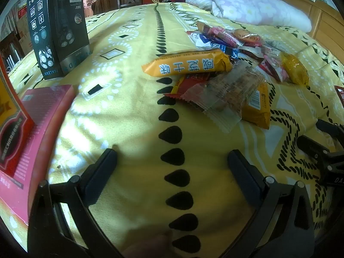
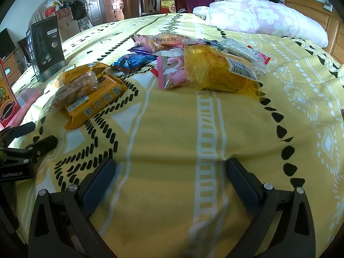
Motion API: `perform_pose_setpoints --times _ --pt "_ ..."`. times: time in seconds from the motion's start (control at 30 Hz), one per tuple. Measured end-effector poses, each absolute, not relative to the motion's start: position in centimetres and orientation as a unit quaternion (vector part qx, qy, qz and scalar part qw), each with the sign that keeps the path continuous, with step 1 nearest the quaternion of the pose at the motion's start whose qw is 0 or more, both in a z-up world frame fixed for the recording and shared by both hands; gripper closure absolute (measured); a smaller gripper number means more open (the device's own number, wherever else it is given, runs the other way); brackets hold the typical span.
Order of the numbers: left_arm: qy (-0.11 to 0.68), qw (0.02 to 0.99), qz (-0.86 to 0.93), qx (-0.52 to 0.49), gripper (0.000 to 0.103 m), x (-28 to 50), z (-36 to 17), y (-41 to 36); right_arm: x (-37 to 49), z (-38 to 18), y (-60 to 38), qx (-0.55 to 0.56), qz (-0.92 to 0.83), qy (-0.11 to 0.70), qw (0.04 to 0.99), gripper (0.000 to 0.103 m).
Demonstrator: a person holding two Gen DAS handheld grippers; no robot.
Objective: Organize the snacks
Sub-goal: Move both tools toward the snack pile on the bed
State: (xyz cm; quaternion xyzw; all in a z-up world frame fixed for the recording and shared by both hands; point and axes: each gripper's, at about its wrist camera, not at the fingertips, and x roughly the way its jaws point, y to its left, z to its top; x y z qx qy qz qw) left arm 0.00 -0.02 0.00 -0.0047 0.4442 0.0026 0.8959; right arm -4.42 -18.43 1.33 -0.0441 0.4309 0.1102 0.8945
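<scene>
Right wrist view alone shows the flamingo packet; both tools gape wide, empty.

A yellow patterned bed carries scattered snack packets, boxes and a pillow.

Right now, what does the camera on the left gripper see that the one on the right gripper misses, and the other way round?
Only the left wrist view shows the flat pink box up close and the left gripper's own open jaws. Only the right wrist view shows the flamingo packet, the big yellow bag facing it, and the right gripper's own open jaws. Both show the yellow bedspread, the black shaver box, the orange snack bar, the snack pile and the pillow.
</scene>
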Motion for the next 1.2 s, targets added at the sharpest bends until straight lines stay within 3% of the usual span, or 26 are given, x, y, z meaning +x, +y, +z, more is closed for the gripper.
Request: perform_pose_setpoints --times 0.5,0.57,0.73,0.87,1.0,1.2 --pt "0.458 0.889 -0.014 -0.001 0.0 -1.1 0.6 0.5 -4.6 1.8 -18.0 -0.059 0.108 0.443 0.888 0.0" --pt "0.463 0.886 -0.021 0.002 0.0 -2.0 0.9 0.5 -4.6 2.9 -17.6 -0.07 0.103 0.456 0.881 0.0" --pt "0.475 0.879 -0.041 -0.007 0.0 -3.7 1.5 1.2 -4.0 8.8 -15.0 -0.024 0.186 0.401 0.897 0.0" --pt "0.486 0.872 -0.057 -0.014 0.0 -4.8 2.6 1.2 3.1 9.4 -10.5 0.039 0.274 0.451 0.848 0.0" --pt "0.484 0.873 -0.061 0.0 0.0 -6.4 3.7 1.7 9.2 6.9 -5.9 0.012 0.299 0.503 0.811 0.0" --pt "0.496 0.863 -0.097 -0.016 0.0 -7.8 4.1 2.2 9.0 4.2 -1.3 -0.054 0.334 0.556 0.759 0.002"
